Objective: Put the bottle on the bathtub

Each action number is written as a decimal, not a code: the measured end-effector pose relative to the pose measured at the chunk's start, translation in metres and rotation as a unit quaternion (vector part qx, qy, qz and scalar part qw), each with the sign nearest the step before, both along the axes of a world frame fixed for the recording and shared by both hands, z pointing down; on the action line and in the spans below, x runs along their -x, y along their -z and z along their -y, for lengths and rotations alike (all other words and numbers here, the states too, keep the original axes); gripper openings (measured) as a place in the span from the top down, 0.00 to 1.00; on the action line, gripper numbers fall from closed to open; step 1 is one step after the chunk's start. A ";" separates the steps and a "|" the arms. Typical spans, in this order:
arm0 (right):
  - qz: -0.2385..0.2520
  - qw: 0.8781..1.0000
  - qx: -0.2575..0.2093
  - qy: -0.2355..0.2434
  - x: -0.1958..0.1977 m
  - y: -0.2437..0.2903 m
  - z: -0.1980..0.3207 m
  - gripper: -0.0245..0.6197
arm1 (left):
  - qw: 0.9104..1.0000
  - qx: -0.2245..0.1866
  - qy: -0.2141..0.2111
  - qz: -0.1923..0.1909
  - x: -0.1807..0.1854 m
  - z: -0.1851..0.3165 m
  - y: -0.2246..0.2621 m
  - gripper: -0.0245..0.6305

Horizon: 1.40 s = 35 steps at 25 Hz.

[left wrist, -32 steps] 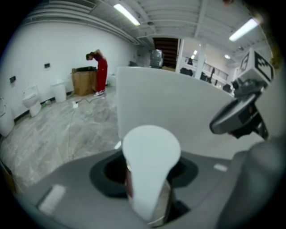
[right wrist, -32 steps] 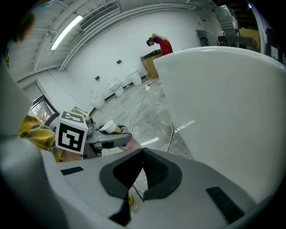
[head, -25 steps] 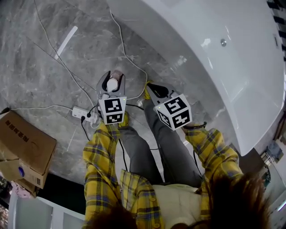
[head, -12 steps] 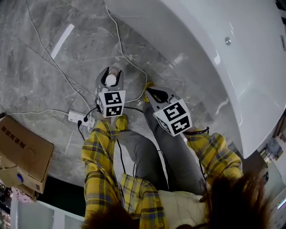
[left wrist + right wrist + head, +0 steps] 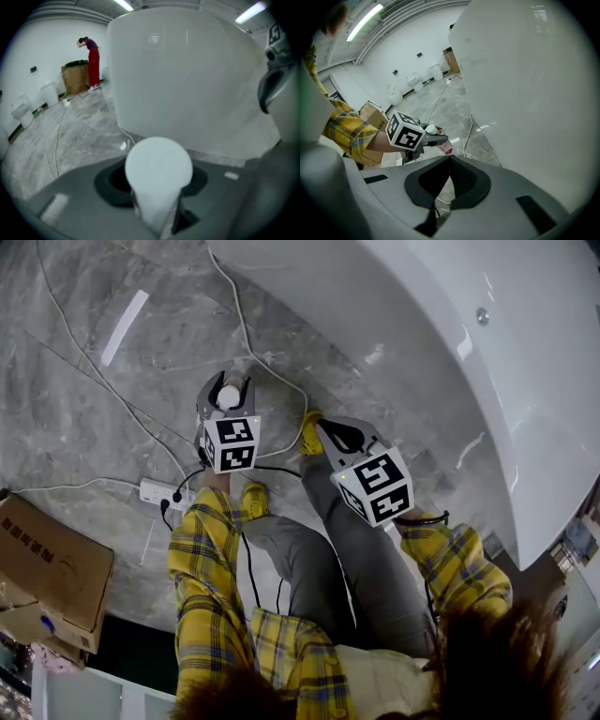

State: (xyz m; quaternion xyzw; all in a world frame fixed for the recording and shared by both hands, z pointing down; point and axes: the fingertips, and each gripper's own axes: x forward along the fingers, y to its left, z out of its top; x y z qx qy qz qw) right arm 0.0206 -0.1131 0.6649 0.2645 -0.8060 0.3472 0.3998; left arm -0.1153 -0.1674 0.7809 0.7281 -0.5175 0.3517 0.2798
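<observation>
**A:** Where's the bottle?

**B:** In the left hand-held gripper. Its jaws are clenched on the bottle from both sides. In the left gripper view the round white cap fills the middle, right between them, pointing back at the camera.

**A:** And the rest of it?

**B:** The right gripper view shows it from the side – the body, with a pinkish label, sticks out past the jaw tips and slants down toward the floor. It hangs in the air, touching nothing but the jaws.

**A:** How does it sit relative to the bathtub?

**B:** Not on it. From the head view the tub takes up the far right of the scene, and the bottle is to the left of its curved white outer wall, clearly apart from it, over grey marble-patterned floor.

**A:** The other hand?

**B:** The right hand-held gripper is to the right of the left one and a little nearer to the person, closer to the tub's wall. Its dark pads are pressed together with nothing between them – clenched and empty.

**A:** What's around on the floor?

**B:** White cables run past the bottle toward the tub. A power strip lies to the left, near the person's feet, and a cardboard box sits at the near left.
</observation>
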 end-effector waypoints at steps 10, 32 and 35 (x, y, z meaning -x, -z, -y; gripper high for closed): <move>0.004 1.000 0.004 0.000 -0.001 -0.010 -0.009 0.94 | 1.000 0.007 0.002 0.014 -0.007 0.004 -0.033 0.64; 0.001 0.999 0.007 -0.041 -0.018 -0.031 -0.026 0.94 | 0.999 0.010 -0.018 0.026 -0.016 -0.004 -0.066 0.63; 0.000 0.999 0.007 -0.042 -0.020 -0.033 -0.028 0.94 | 0.999 0.005 -0.020 0.029 -0.016 -0.006 -0.067 0.63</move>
